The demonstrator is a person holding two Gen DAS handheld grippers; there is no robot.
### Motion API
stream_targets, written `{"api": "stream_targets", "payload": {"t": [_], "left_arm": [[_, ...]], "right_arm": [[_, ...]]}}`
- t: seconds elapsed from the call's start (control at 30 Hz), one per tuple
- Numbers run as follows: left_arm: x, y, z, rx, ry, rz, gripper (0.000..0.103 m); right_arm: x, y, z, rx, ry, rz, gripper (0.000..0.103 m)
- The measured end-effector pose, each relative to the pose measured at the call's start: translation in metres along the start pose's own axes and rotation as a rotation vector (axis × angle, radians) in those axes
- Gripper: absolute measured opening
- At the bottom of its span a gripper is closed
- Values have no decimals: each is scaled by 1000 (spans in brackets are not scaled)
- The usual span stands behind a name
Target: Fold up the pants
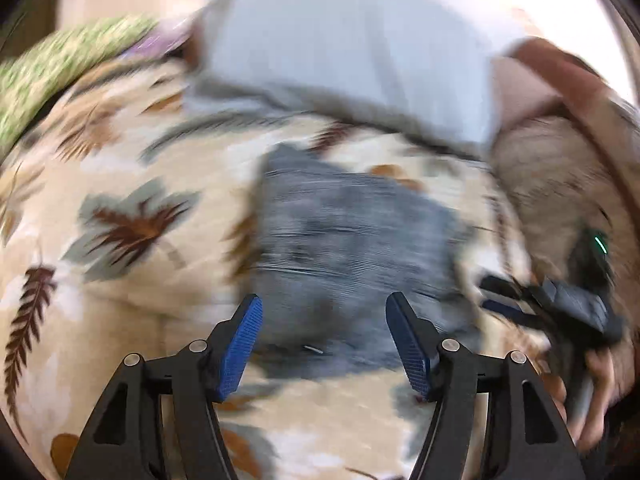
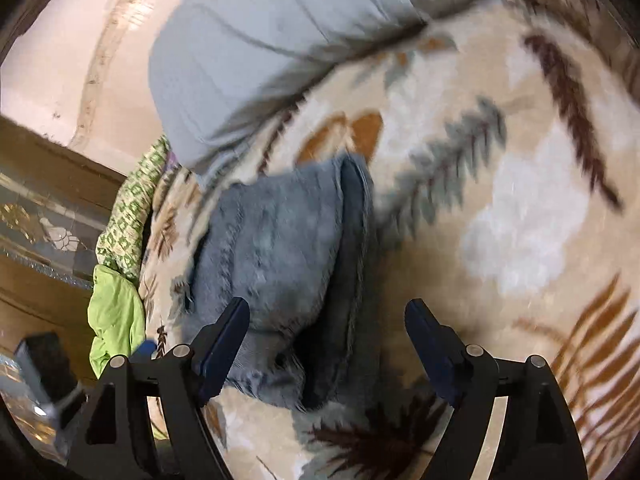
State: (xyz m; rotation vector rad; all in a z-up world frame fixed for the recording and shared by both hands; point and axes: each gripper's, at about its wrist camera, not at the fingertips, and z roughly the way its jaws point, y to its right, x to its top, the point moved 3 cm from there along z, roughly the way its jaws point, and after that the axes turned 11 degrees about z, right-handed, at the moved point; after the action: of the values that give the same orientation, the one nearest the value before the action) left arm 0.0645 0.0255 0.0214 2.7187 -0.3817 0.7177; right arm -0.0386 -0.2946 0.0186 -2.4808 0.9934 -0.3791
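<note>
Pants (image 1: 344, 240) lie as a compact grey-blue denim bundle on the leaf-patterned blanket (image 1: 120, 160), just ahead of both my tools. My left gripper (image 1: 324, 340) has its jaws spread wide with nothing between them, poised over the near edge of the bundle. My right gripper (image 2: 328, 344) is likewise spread and holding nothing, its left finger overlapping the bundle's lower end in the right wrist view; contact cannot be confirmed through the blur.

Judgement: the folding appears largely complete, with perhaps 1 tidy-up or final fold left. To do it well, I should slow down, since both views are smeared, then take the 2 near corners together, pinching all layers rather than the top 1, and carry them over evenly so the edges line up.

Condition of the item: layers stacked, a thick seamed edge (image 2: 356, 240) along 1 side, frayed hem at the near end. A pale grey cloth (image 1: 340, 52) lies beyond, apart from the bundle.
</note>
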Motion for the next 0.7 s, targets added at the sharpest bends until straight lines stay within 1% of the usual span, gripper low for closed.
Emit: {"api": "stream_targets", "payload": {"t": [0.03, 0.1, 0.13, 0.17, 0.2, 0.23, 0.27, 0.3, 0.33, 0.37, 0.4, 0.47, 0.5, 0.53, 0.57, 0.6, 0.63, 0.67, 0.7], "left_arm": [[4, -10, 12, -21, -30, -54, 64], [7, -29, 35, -63, -90, -151, 63], [9, -42, 48, -99, -112, -199, 63], [9, -51, 63, -158, -132, -248, 64], [9, -56, 75, -212, -150, -294, 61], [6, -60, 85, -256, -151, -326, 59], [4, -64, 92, -289, -144, -352, 54], [6, -66, 96, -302, -143, -370, 54], [8, -67, 97, -307, -144, -385, 54], [6, -68, 100, -311, -142, -388, 54], [8, -69, 105, -317, -139, -389, 59], [6, -74, 112, -343, -131, -430, 61], [6, -77, 119, -351, -125, -436, 57], [8, -75, 117, -343, -113, -406, 52], [8, -71, 115, -327, -107, -375, 47], [7, -69, 115, -315, -101, -352, 39], [6, -66, 110, -314, -93, -344, 34], [4, -63, 101, -327, -85, -342, 27], [2, -60, 89, -342, -73, -337, 25]], "right_arm": [[2, -5, 11, 4, -12, 2, 82], [4, 0, 23, -12, -31, 26, 82], [6, 4, 31, -18, -47, 51, 82], [7, 9, 38, -17, -65, 69, 82], [9, 12, 45, -15, -88, 82, 81], [9, 12, 47, -25, -90, 72, 81], [10, 9, 46, -37, -89, 43, 73], [10, 4, 46, -25, -99, 17, 65], [10, 2, 47, -8, -120, 18, 55], [11, 2, 49, -13, -123, 24, 55], [12, 4, 51, -12, -128, 25, 56], [15, 11, 59, 13, -146, 58, 59], [16, 12, 60, 26, -148, 63, 59], [17, 12, 60, 27, -142, 55, 53], [17, 12, 59, 27, -135, 46, 42], [17, 10, 59, 34, -130, 38, 35], [15, 9, 57, 39, -118, 35, 30], [14, 7, 55, 38, -108, 25, 26], [11, 3, 49, 45, -93, 10, 25]]}}
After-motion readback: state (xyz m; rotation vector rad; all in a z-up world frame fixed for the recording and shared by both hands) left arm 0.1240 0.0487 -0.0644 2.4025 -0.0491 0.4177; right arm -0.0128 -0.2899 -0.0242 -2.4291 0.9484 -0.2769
